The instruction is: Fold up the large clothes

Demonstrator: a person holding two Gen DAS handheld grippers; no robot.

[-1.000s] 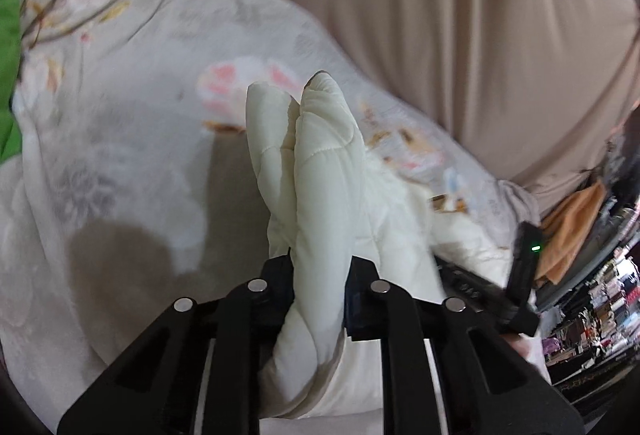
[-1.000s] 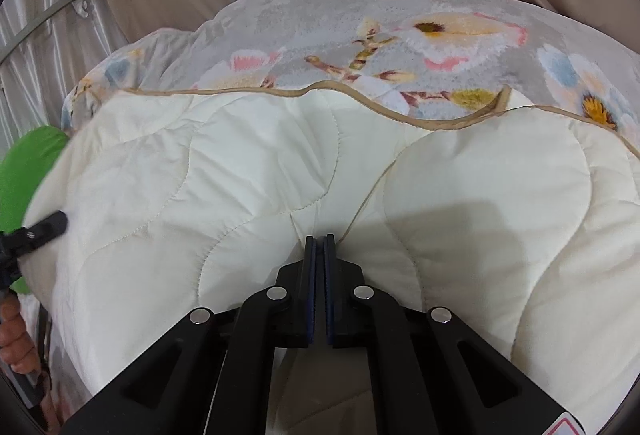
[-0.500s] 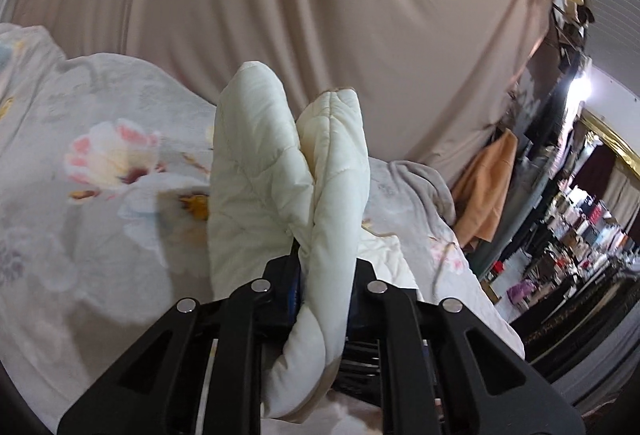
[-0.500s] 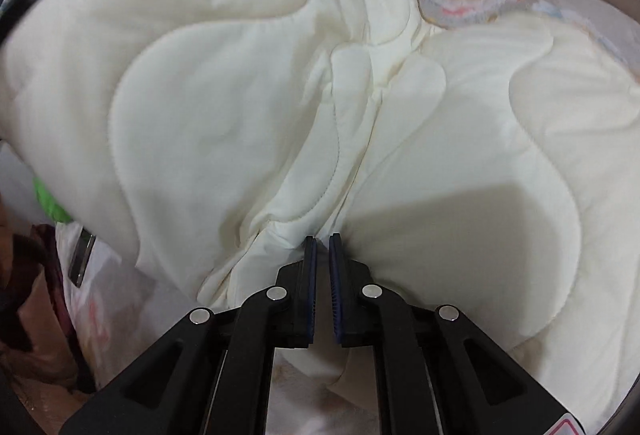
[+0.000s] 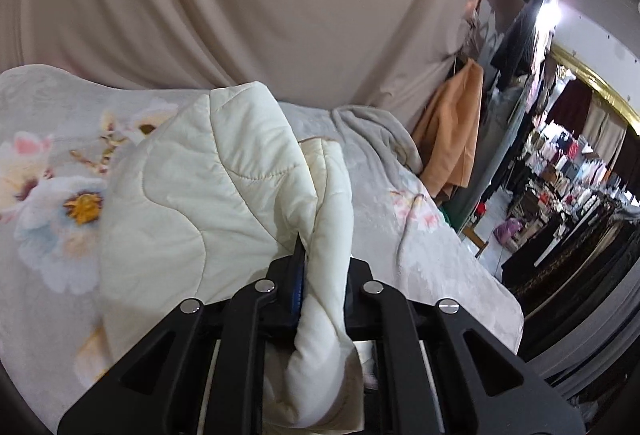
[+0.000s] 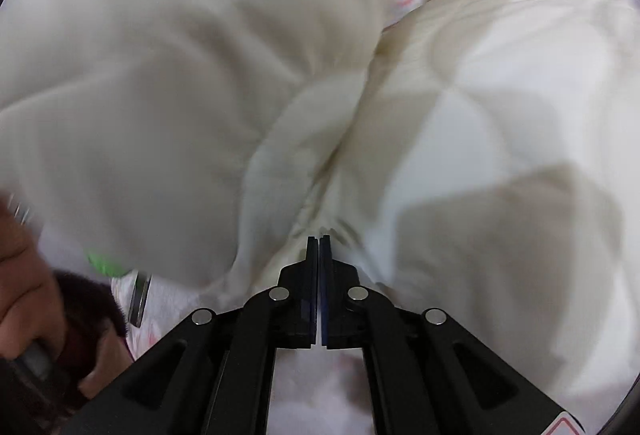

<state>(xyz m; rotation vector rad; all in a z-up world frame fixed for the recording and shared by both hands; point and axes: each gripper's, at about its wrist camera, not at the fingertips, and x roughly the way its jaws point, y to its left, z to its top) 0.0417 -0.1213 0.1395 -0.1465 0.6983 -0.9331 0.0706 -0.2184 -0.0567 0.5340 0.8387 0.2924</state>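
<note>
1. Where the left tool [image 5: 320, 299] fills the bottom of its own view, its two black fingers [image 5: 280, 275] stand clamped on a thick fold of the cream quilt [image 5: 192, 219]; the pinched fold runs lengthwise between them, from below the tool up and away toward the far wall.
2. Beyond the fingers the fold rises and bulges leftward into a rounded, stitched lobe whose top edge curls over, with a narrower second layer standing upright just right of it.
3. Under and around the quilt lies a grey floral bedspread [image 5: 48, 203], spread flat across the bed, its flower print showing at the left and its edge dropping off at the right.
4. Farther off, a beige curtain [image 5: 280, 15] hangs as a backdrop, an orange garment [image 5: 452, 131] hangs beside its right edge, and racks of goods stand blurred at the far right.
5. At the bottom of the right wrist view, the right tool [image 6: 319, 255] points straight forward and slightly down, its blue-lined pads nearly together with only a slit between; the quilt gathers into creases right at the tips, but blur hides whether any cloth is caught.
6. From those tips the quilt [image 6: 480, 139] fans outward, a crease running up the middle, one big lobe lifted at the left and another lying lower at the right.
7. Low at the left edge a bare hand [image 6: 20, 275] shows, curled around a dark handle.
</note>
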